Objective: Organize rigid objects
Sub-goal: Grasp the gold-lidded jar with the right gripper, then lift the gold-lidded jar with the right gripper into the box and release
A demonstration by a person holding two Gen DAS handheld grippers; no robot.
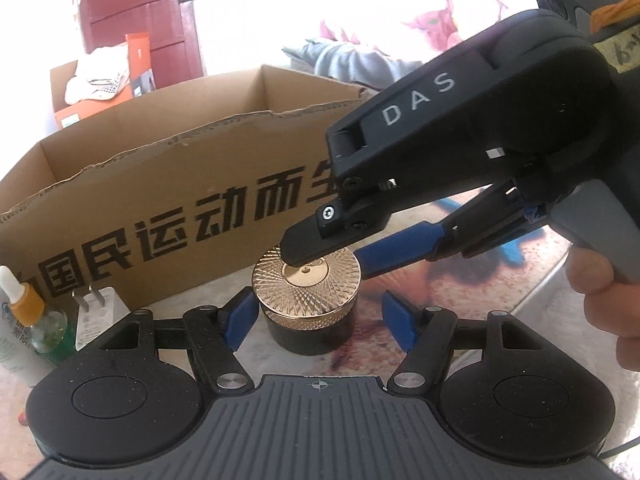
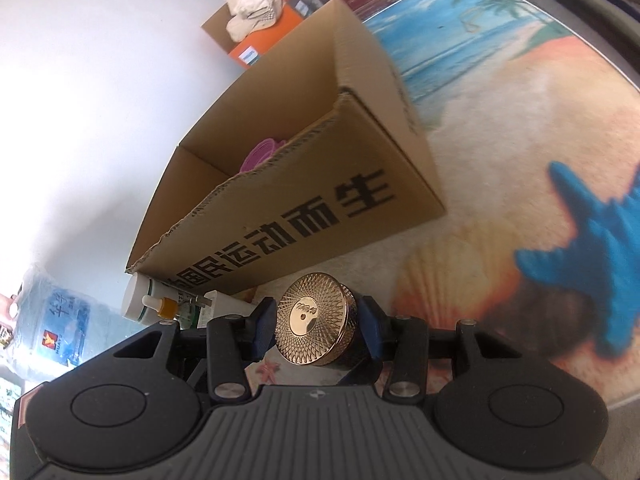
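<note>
Beach-print tabletop (image 2: 500, 128) carries a brown cardboard box (image 1: 168, 200) at mid-frame. Below it, the dark round jar with a patterned gold lid (image 1: 307, 300) stands between the left gripper's (image 1: 316, 322) spread blue pads, untouched. The right gripper (image 2: 316, 330) clamps the jar's sides.

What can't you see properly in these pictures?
- Inside the cardboard box: right wrist view, its front wall hides all but something pink.
- Gold-lidded jar: left wrist view, the right gripper covers part of the lid.
- White tube: left wrist view, cut off by the edge.
</note>
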